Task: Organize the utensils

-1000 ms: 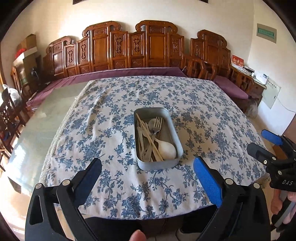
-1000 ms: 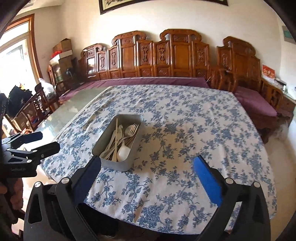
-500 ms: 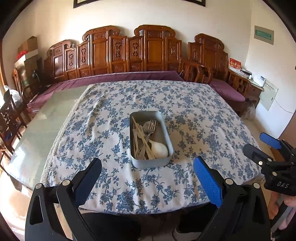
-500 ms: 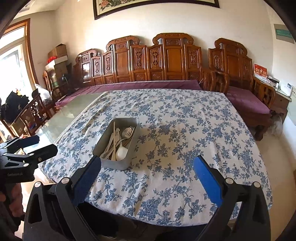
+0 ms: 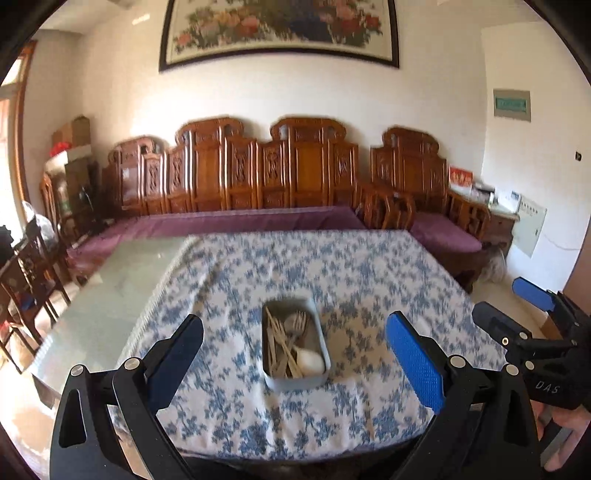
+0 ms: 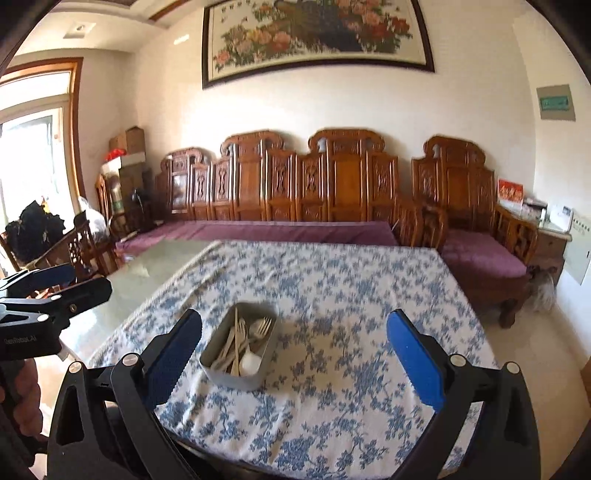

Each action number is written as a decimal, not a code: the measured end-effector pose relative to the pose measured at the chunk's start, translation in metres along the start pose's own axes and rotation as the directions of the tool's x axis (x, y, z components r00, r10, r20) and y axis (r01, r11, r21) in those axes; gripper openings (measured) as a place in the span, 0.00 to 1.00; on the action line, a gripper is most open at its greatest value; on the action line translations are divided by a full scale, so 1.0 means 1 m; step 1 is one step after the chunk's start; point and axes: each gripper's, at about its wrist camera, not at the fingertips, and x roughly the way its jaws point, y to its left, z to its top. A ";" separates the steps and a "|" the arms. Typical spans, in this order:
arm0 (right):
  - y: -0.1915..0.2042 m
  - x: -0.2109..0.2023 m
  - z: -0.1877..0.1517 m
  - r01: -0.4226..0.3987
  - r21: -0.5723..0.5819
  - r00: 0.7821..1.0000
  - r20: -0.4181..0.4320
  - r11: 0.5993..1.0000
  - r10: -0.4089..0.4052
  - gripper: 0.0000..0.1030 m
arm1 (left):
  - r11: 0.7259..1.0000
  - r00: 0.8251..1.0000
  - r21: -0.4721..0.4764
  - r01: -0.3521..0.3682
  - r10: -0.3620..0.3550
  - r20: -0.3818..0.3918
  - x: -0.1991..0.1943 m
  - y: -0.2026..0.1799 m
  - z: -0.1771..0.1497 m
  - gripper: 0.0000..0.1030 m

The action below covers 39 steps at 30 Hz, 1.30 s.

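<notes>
**Utensils heaped in a tin near the table's front edge**

Utensils [image 5: 290, 345], pale wooden sticks, forks and a white spoon, fill a grey rectangular metal tin [image 5: 295, 380] on the blue-flowered tablecloth [image 5: 332, 266]. Only the right view shows the window [image 6: 33, 147]. Left gripper [image 5: 293, 356] and right gripper [image 6: 293, 356] both gape wide, empty, touching nothing.

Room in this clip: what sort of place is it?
Most likely a home living or dining room: a carved wooden sofa with purple cushions, a framed flower painting above it, and a table under a blue floral cloth.
</notes>
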 end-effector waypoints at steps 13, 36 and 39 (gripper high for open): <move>0.000 -0.036 0.021 0.019 0.005 0.996 0.089 1.000 -0.020 0.98 | 1.000 0.998 -0.013 -0.017 0.018 0.065 -0.027 -0.002 0.006 0.93; 0.005 -0.032 0.020 0.028 0.004 0.996 0.082 1.000 -0.028 0.98 | 1.000 0.998 -0.017 -0.018 0.020 0.064 -0.029 -0.003 0.007 0.93; 0.005 -0.032 0.020 0.028 0.005 0.996 0.081 1.000 -0.028 0.98 | 1.000 0.998 -0.018 -0.017 0.018 0.065 -0.029 -0.002 0.006 0.93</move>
